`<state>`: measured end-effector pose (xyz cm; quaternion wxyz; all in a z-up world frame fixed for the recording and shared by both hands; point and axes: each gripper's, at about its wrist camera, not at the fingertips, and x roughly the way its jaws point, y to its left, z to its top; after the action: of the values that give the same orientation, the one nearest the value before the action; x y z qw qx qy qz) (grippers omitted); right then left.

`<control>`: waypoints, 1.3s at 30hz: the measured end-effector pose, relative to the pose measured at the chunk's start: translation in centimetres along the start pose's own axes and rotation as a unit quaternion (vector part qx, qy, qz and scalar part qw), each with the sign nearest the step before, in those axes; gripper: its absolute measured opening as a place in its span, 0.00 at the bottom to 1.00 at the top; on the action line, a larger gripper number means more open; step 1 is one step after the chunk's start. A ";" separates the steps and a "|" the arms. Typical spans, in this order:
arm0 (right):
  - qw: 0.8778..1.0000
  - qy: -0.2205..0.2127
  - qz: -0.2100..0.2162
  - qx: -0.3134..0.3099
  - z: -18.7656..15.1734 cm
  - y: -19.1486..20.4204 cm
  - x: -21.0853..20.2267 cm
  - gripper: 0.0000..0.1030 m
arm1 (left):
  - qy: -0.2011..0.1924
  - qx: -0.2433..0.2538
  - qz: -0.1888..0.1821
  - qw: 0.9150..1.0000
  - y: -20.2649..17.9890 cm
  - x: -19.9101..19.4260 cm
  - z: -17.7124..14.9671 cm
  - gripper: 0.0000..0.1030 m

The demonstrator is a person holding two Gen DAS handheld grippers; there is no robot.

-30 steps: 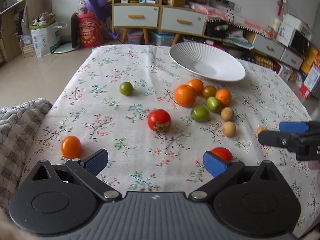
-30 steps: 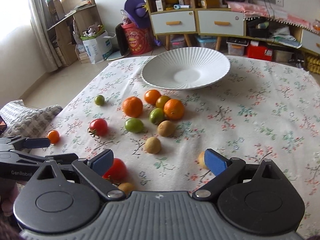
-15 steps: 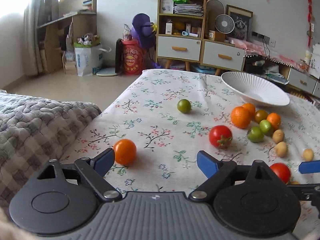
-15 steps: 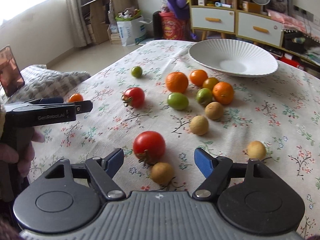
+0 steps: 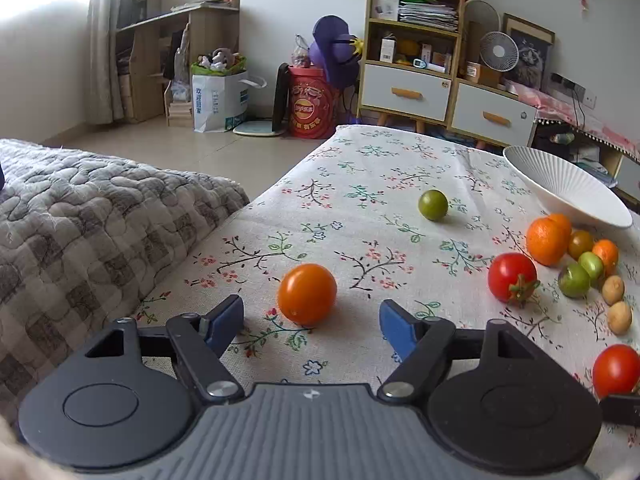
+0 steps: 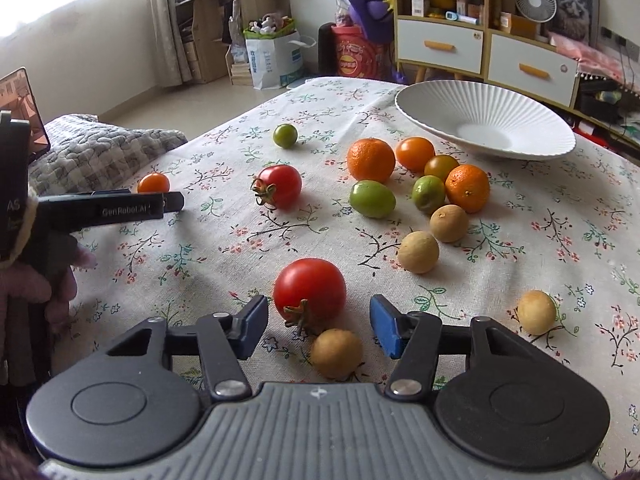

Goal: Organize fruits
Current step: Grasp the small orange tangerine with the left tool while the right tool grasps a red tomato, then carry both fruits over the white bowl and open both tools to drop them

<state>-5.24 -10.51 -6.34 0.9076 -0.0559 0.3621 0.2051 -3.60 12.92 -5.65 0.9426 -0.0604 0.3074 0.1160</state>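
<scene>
An orange tomato (image 5: 307,293) lies on the flowered tablecloth (image 5: 380,184), just ahead of my left gripper (image 5: 311,322). Its jaws are closing, with a gap on each side of the fruit. In the right wrist view a red tomato (image 6: 309,290) sits between the blue pads of my right gripper (image 6: 318,328), whose jaws are also closing without touching it. A small tan fruit (image 6: 336,353) lies just below that tomato. The white ribbed bowl (image 6: 486,124) stands empty at the back right. The left gripper (image 6: 172,202) shows from the side, next to the orange tomato (image 6: 153,183).
A cluster of oranges (image 6: 371,159), green fruits (image 6: 372,199) and tan fruits (image 6: 418,251) lies before the bowl. A second red tomato (image 6: 279,186) and a lone green fruit (image 6: 285,135) sit further left. A grey quilted cushion (image 5: 100,216) borders the table's left edge. A hand (image 6: 36,280) holds the left gripper.
Both grippers have narrowed their jaws and sunk toward the table. The left one swung left onto the orange tomato. The right one now frames the red tomato.
</scene>
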 end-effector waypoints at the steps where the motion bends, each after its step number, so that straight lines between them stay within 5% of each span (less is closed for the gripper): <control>1: 1.000 0.000 0.001 -0.002 0.0 0.1 0.0 0.49 | -0.001 -0.002 -0.001 1.000 0.1 0.0 0.1 0.61; 11: 1.000 -0.009 0.003 -0.012 0.4 0.6 0.3 0.35 | 0.003 0.009 -0.018 1.000 -0.2 0.5 0.4 0.31; 39: 0.999 -0.001 -0.033 0.041 4.9 -2.4 -0.1 0.35 | 0.082 0.014 -0.102 0.991 -6.6 -0.1 2.3 0.27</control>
<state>-1.16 -11.54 -2.81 0.9159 -0.0301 0.3670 0.1598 -0.70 6.92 -3.44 0.9217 -0.0879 0.3777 0.0097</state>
